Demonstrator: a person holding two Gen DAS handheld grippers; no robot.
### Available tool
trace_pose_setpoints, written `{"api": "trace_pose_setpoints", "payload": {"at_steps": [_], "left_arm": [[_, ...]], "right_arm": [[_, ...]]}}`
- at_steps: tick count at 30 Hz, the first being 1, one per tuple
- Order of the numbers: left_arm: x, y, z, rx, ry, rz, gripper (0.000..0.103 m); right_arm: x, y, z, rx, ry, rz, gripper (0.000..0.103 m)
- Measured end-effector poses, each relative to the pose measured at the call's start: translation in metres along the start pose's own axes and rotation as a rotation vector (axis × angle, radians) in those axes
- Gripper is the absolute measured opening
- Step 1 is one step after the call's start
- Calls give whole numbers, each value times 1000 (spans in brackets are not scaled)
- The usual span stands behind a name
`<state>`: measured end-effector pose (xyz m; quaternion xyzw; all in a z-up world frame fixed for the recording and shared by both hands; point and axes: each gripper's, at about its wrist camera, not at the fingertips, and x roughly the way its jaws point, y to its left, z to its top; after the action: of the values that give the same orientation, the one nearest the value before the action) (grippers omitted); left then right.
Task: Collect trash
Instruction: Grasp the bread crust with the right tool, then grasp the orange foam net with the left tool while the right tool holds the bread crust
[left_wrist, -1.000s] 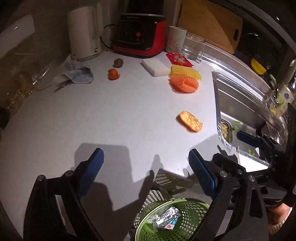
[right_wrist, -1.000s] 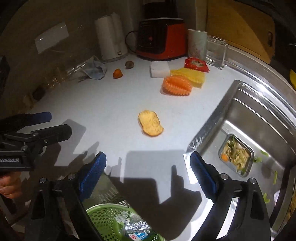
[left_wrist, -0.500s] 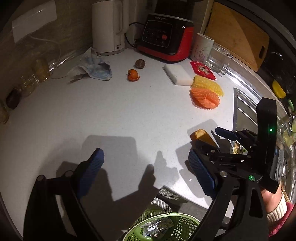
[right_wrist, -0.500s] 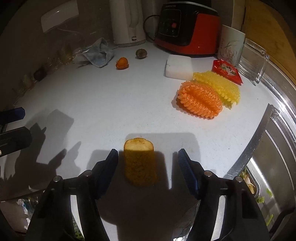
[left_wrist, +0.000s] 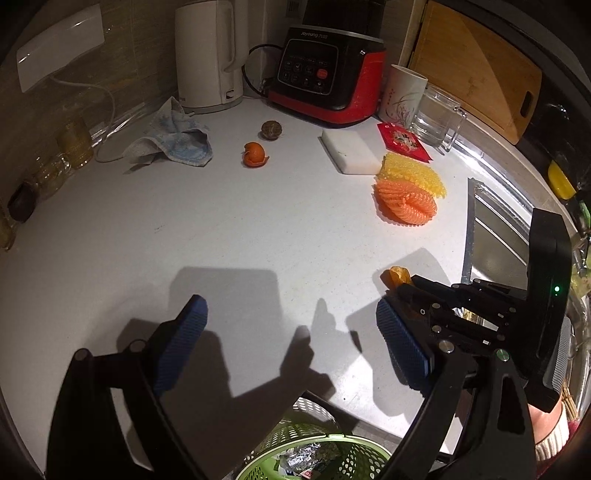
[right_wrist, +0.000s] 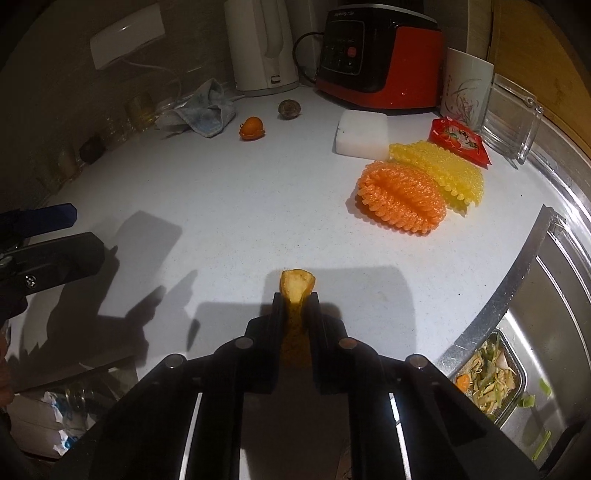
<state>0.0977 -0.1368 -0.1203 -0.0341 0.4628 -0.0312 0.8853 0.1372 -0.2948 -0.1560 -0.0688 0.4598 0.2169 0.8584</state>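
Observation:
An orange-yellow food scrap (right_wrist: 296, 286) lies on the white counter (right_wrist: 229, 206). My right gripper (right_wrist: 295, 300) is closing its jaws on it, and the pads squeeze it so that it folds up between them. In the left wrist view the same scrap (left_wrist: 396, 275) pokes out past the right gripper (left_wrist: 408, 291). My left gripper (left_wrist: 291, 314) hangs open and holds nothing, above the counter's near edge. Below it stands a green basket (left_wrist: 360, 445) with crumpled foil inside. A piece of orange peel (left_wrist: 254, 154), a brown round lump (left_wrist: 271, 130) and a red packet (left_wrist: 402, 141) lie farther back.
A crumpled blue cloth (left_wrist: 177, 144), white kettle (left_wrist: 207, 55), red appliance (left_wrist: 325, 74), mug (left_wrist: 402, 96) and glass (left_wrist: 437, 118) line the back. Orange and yellow foam nets (left_wrist: 406, 199) and a white block (left_wrist: 349, 151) sit mid-right. The sink (right_wrist: 554, 295) holds a foil tray of scraps (right_wrist: 487, 373).
My right gripper came forward and down over the food scrap and closed from wide open onto it. The left gripper's view shifted across the counter; it stays open.

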Motion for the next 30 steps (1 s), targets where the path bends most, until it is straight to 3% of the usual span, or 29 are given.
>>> {"api": "trace_pose_setpoints", "payload": {"at_steps": [8, 21, 25, 26, 30], "left_arm": [[25, -41, 30, 58, -10, -57, 89], [109, -141, 94, 125, 31, -155, 87], [136, -153, 99, 127, 95, -125, 65], [141, -153, 99, 130, 106, -111, 53], [137, -152, 98, 150, 84, -93, 32]], "right_arm": [[-37, -29, -7, 89, -68, -3, 12], [-81, -93, -32, 204, -122, -44, 12], [-82, -108, -39, 246, -125, -43, 12], [-81, -111, -41, 255, -126, -40, 12], [-81, -115, -45, 281, -135, -32, 12]]}}
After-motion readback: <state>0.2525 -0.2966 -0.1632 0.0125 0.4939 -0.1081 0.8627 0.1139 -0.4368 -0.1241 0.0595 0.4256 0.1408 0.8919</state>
